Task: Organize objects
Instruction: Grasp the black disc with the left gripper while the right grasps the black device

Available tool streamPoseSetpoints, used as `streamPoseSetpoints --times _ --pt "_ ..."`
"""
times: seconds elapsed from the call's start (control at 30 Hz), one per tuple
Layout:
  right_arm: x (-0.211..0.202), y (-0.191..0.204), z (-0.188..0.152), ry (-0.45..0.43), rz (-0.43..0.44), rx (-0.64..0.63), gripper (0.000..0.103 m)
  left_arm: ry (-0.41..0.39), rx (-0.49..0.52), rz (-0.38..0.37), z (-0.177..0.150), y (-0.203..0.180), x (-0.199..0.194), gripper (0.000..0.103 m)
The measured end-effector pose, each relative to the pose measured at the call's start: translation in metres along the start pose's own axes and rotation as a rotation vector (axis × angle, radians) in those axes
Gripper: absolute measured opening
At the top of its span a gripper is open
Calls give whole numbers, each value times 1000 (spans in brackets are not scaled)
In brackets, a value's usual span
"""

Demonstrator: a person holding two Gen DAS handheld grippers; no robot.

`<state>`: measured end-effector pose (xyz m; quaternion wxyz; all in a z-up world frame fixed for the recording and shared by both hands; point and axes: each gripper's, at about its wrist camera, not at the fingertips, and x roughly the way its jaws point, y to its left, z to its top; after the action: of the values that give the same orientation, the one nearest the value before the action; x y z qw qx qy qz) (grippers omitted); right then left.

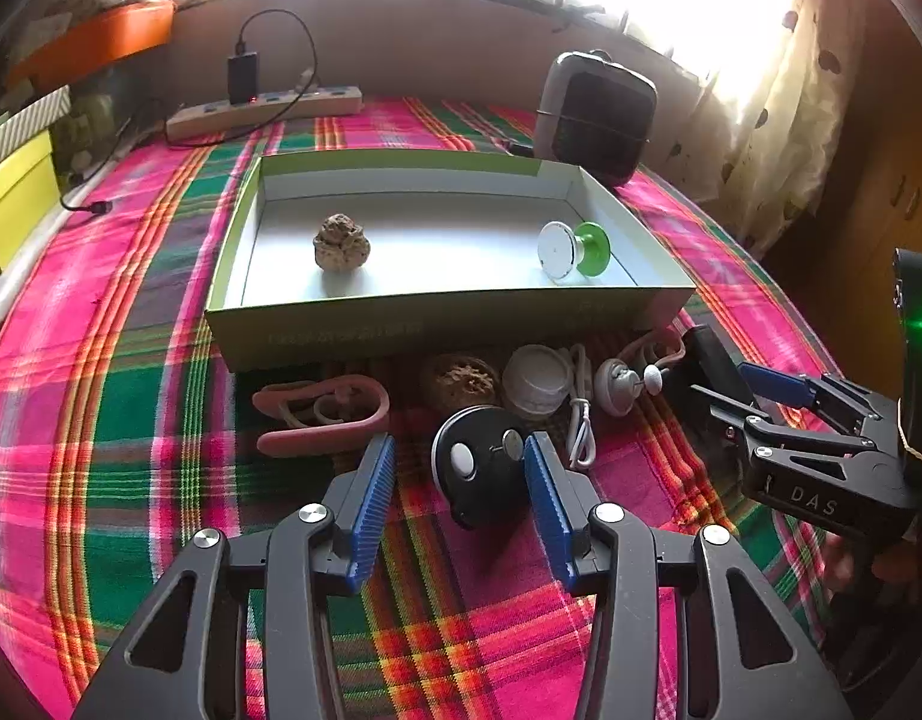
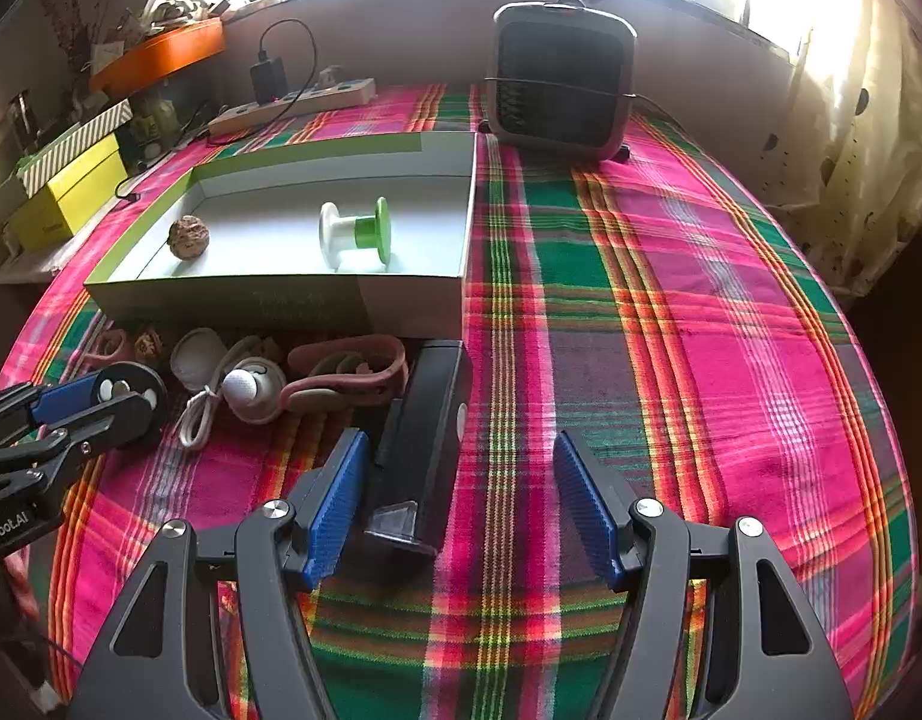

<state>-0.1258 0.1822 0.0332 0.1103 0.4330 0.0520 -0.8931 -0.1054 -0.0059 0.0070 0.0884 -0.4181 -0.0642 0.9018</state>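
A plaid-covered table (image 2: 670,300) holds a shallow open box (image 1: 437,324). Inside it, from left to right, lie a brown lumpy ball (image 1: 341,242) and a green-and-white spool (image 1: 574,249). In front of the box sits a row of small objects. The left gripper (image 1: 459,468) has its jaws spread wide around a black round disc (image 1: 478,468), gripping nothing. The right gripper (image 2: 461,474) also stands wide open and empty, with a black rectangular block (image 2: 425,438) lying between its pads, close to the left one.
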Motion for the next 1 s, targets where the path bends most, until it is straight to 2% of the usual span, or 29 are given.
streamPoseSetpoints --times 0.23,0.47,0.5,0.83,0.9,1.0 --pt "0 -2 1 -1 -3 9 63 -5 0 6 1 0 0 42" --pt "-1 -5 1 -9 -11 24 49 -7 -6 30 2 2 1 29" --pt "-1 -6 1 -11 -12 27 45 -7 -7 29 1 3 0 28" --pt "-3 -8 0 -18 -4 36 34 -8 -7 29 1 3 0 28" --pt "-3 -8 0 -19 -4 39 28 -8 -7 29 2 3 0 28" --pt "-4 -8 0 -20 -3 43 26 -8 -7 29 2 4 0 28"
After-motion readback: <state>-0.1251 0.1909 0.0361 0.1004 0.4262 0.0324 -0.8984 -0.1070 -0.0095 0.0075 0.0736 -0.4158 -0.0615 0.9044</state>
